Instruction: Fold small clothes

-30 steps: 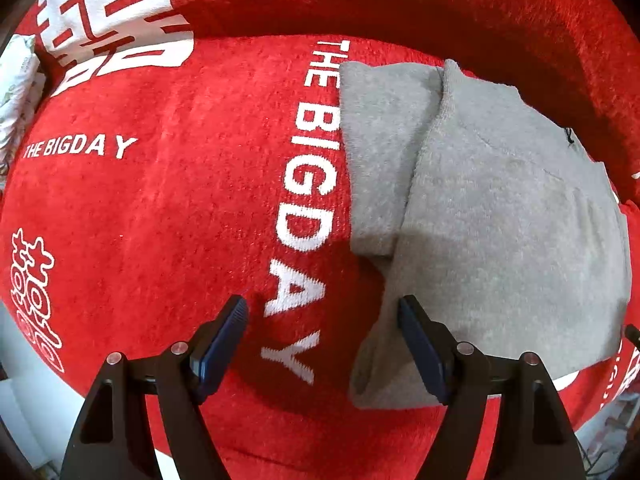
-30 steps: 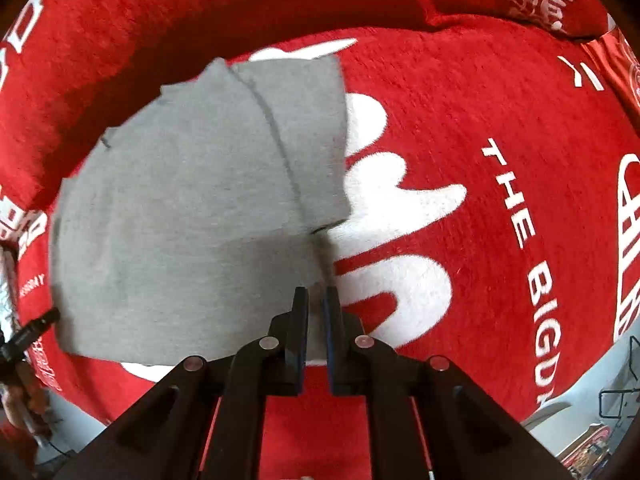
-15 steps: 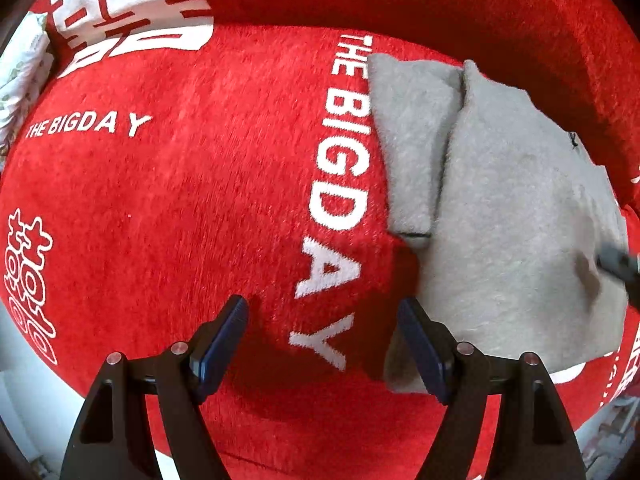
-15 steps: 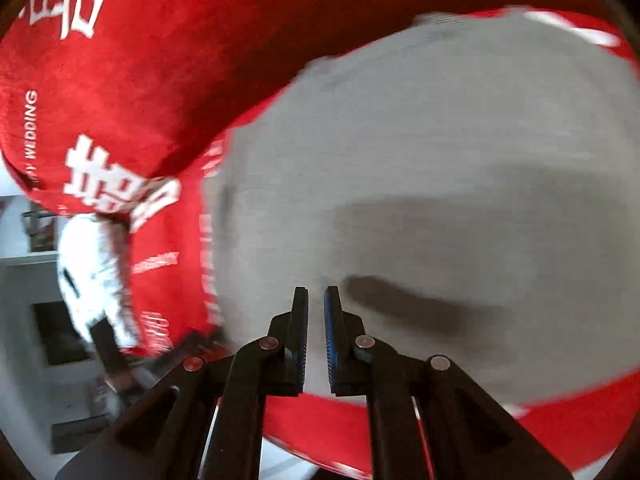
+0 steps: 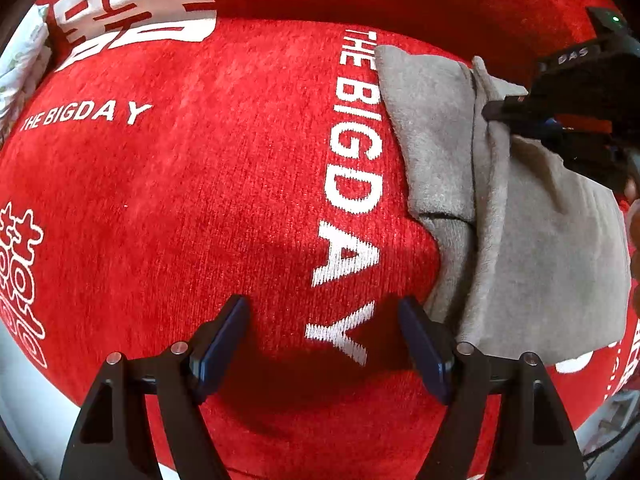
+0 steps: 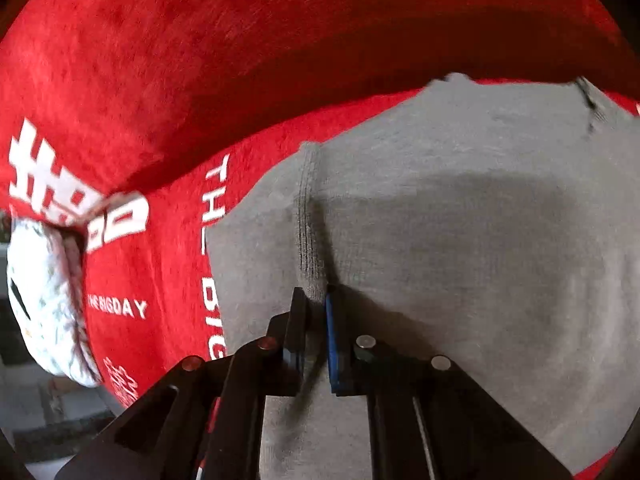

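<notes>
A small grey garment (image 5: pixel 532 240) lies partly folded on a red cloth (image 5: pixel 200 208) with white lettering, at the right of the left wrist view. My left gripper (image 5: pixel 324 344) is open and empty, low over the red cloth just left of the garment's near corner. My right gripper (image 6: pixel 316 320) is shut on a ribbed fold of the grey garment (image 6: pixel 460 248); it also shows in the left wrist view (image 5: pixel 504 114) at the garment's far edge.
The red cloth rises in a raised ridge (image 6: pixel 280 40) behind the garment. A white patterned bundle (image 6: pixel 44 300) sits at the left edge of the red cloth, also in the left wrist view (image 5: pixel 20 72).
My right gripper has swung from the garment's near right side across it to the far sleeve seam and now pinches it. My left gripper has shifted left, still open.
</notes>
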The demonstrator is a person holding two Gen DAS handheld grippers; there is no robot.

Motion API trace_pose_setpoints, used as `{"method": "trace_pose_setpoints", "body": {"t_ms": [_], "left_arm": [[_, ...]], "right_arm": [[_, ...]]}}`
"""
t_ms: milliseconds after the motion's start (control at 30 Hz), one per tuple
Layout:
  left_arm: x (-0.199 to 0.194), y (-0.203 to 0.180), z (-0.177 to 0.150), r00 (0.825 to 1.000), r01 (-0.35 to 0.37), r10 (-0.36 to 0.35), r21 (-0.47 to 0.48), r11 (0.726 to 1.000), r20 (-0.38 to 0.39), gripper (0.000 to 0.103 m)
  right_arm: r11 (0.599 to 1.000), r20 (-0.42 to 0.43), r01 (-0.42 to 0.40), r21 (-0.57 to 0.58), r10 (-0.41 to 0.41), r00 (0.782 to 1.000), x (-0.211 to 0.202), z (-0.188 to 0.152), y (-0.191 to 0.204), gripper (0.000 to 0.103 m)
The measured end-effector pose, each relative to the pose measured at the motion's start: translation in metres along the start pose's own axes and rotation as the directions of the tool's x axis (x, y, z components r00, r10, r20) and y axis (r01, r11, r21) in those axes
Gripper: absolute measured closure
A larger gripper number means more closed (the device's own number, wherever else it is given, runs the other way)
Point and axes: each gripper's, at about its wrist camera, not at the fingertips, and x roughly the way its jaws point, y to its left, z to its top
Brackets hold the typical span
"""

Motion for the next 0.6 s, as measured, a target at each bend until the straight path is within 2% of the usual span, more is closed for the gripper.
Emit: {"method": "trace_pose_setpoints", "body": {"t_ms": [33, 100, 167, 233, 300, 333, 433, 500, 600], "left_arm": [[-0.001, 0.001, -0.003, 1.000, -0.003, 0.003, 0.006, 1.000, 0.004, 0.025], [0.000, -0.001, -0.004, 1.000, -0.014, 0.013, 0.021, 1.000, 0.010, 0.025], [-0.004, -0.005, -0.009, 1.000, -0.014, 0.014, 0.024, 1.000, 0.014, 0.019], [0.000, -0.003, -0.010, 0.999, -0.033, 0.033, 0.002, 0.999, -0.009, 0.006], [0.004, 0.003, -0.010, 0.999, -0.024, 0.023, -0.032, 0.999, -0.040, 0.002], [0.004, 0.004, -0.009, 0.999, -0.018, 0.017, -0.038, 0.999, -0.041, 0.002], [0.005, 0.006, -0.007, 0.998, -0.023, 0.022, -0.020, 1.000, -0.067, 0.002], [0.002, 0.010, -0.005, 0.997, -0.026, 0.025, -0.025, 0.999, -0.068, 0.002], [-0.010, 0.027, -0.003, 0.999, -0.033, 0.031, -0.062, 0.998, -0.033, 0.002]], "right_arm": [[0.999, 0.009, -0.052, 0.009, 0.052, 0.999, -0.002, -0.001, -0.001, 0.093], [0.995, 0.000, -0.088, -0.046, 0.088, 0.996, 0.002, -0.002, 0.009, 0.092], [0.984, -0.051, -0.069, -0.161, 0.062, 0.997, 0.017, -0.005, 0.028, 0.088], [0.962, -0.077, -0.009, -0.274, -0.012, 0.997, 0.030, -0.011, 0.044, 0.087], [0.940, -0.069, 0.018, -0.342, -0.044, 0.997, 0.027, -0.016, 0.056, 0.081], [0.933, -0.079, 0.005, -0.359, -0.035, 0.996, 0.023, -0.020, 0.058, 0.080], [0.932, -0.086, -0.025, -0.361, -0.006, 0.996, 0.010, -0.030, 0.056, 0.080], [0.946, -0.084, -0.049, -0.321, 0.023, 0.996, -0.002, -0.036, 0.045, 0.080], [0.965, -0.105, -0.102, -0.242, 0.078, 0.991, -0.014, -0.052, 0.028, 0.080]]}}
